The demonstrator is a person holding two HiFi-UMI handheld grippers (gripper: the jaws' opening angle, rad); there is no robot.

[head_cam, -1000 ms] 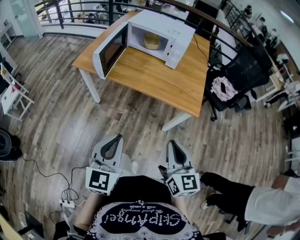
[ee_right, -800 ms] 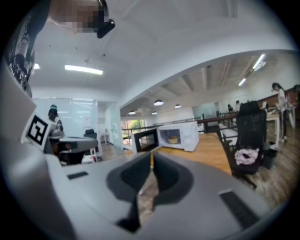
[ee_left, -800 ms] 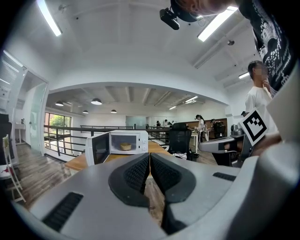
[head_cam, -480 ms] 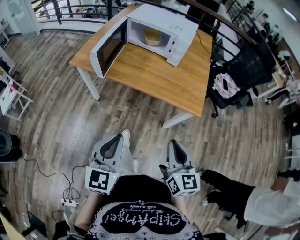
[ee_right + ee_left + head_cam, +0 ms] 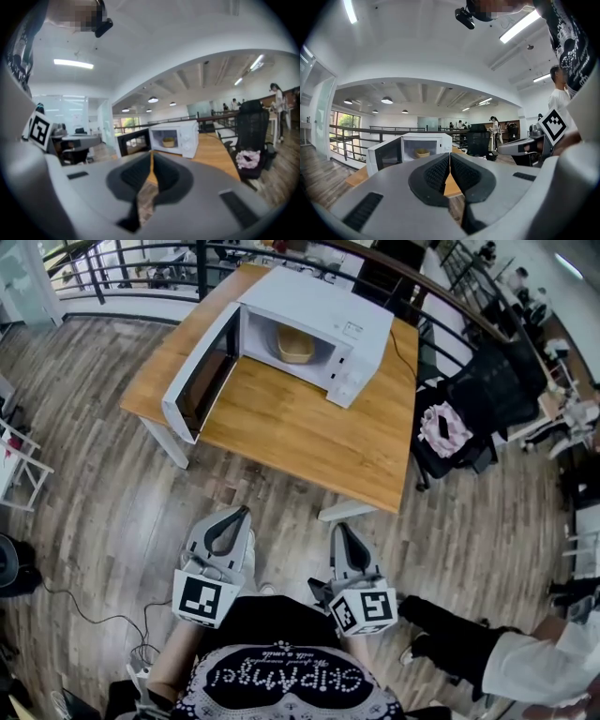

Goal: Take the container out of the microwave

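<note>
1. left gripper (image 5: 242, 512) and right gripper (image 5: 339, 529) side by side close to the body, both pointing at 12 o'clock; both jaw pairs pressed together, nothing between them. Looks like carry posture, no grasp set up
2. bare wood floor (image 5: 122, 484) ahead, grippers well apart from the target
3. table (image 5: 309, 427) at 12 o'clock, near half bare, so there's room to set things down
4. microwave (image 5: 328, 310) on the table's far side, door (image 5: 199, 376) swung wide toward 10 o'clock, cavity reachable from the front
5. container (image 5: 294, 343) upright inside the cavity, not out yet; jaws likely must open before the reach
6. office chair (image 5: 487, 390) at 2 o'clock, off the approach line
</note>
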